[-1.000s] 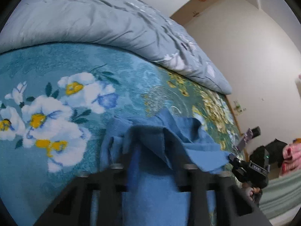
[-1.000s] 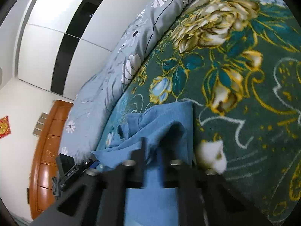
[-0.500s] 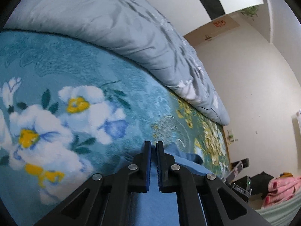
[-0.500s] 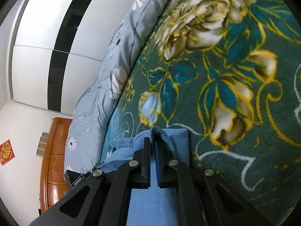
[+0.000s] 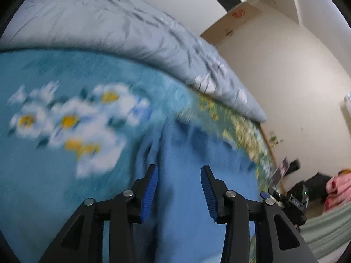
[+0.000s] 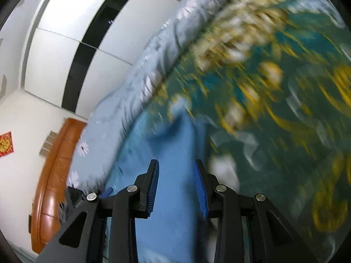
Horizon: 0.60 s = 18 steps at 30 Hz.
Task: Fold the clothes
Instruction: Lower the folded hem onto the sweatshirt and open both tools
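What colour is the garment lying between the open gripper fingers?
Plain blue garment, no pattern visible. It shows best in the right wrist view, lying on the floral blanket.

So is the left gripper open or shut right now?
Open. The left gripper shows a clear gap between its blue pads, with the blue garment visible through it.

No legible text anywhere (red wall hanging (image 6: 5, 144) too blurred)

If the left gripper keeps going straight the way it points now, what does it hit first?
Most likely the blue garment lying on the floral blanket: it fills the gap ahead of the open left gripper. The frame is blurred, so depth is uncertain.
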Motion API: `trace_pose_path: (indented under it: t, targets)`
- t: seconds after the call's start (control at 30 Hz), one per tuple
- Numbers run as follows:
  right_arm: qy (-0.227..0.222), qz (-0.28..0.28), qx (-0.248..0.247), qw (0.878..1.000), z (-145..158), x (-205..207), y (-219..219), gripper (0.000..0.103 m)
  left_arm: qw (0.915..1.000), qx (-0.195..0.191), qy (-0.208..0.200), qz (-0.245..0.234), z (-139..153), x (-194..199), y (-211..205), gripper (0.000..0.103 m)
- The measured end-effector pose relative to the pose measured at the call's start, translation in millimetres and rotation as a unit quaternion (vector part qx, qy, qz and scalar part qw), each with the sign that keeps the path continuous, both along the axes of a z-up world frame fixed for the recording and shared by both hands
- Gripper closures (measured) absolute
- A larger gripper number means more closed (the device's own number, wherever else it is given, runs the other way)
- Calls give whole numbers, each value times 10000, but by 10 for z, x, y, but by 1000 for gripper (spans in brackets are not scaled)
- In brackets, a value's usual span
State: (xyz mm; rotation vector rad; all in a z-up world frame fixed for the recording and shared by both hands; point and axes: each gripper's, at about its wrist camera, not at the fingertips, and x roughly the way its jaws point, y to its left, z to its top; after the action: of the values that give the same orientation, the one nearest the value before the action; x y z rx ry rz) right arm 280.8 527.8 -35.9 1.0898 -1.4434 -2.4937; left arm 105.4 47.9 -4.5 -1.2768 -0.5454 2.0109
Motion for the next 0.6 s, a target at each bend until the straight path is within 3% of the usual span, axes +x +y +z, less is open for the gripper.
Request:
trace_pose_path:
  t: [0.3, 0.37, 0.4, 0.47, 0.5, 0.6]
  targets:
    - [75, 253, 3, 9997, -128, 412, -386, 70, 9995, 162, -166, -212, -274, 525, -191, 61]
    - [107, 315, 15, 9994, -143, 491, -474, 86, 9996, 135, -153, -195, -294, 584, -196, 62]
    - [124, 347, 21, 9993, -151, 530, -518, 89, 9997, 102, -118, -184, -292, 614, -196, 66]
    - [158, 396, 37, 9991, -160, 603, -597, 99, 9999, 39, -62, -153, -292, 666, -199, 84]
    - [180, 360, 58, 9992, -140, 620, -591, 100, 9999, 11, -79, -115, -306, 673, -212, 95]
    - [197, 187, 97, 9996, -88, 671, -544, 100, 9999, -71, -127, 0, -348, 695, -248, 95]
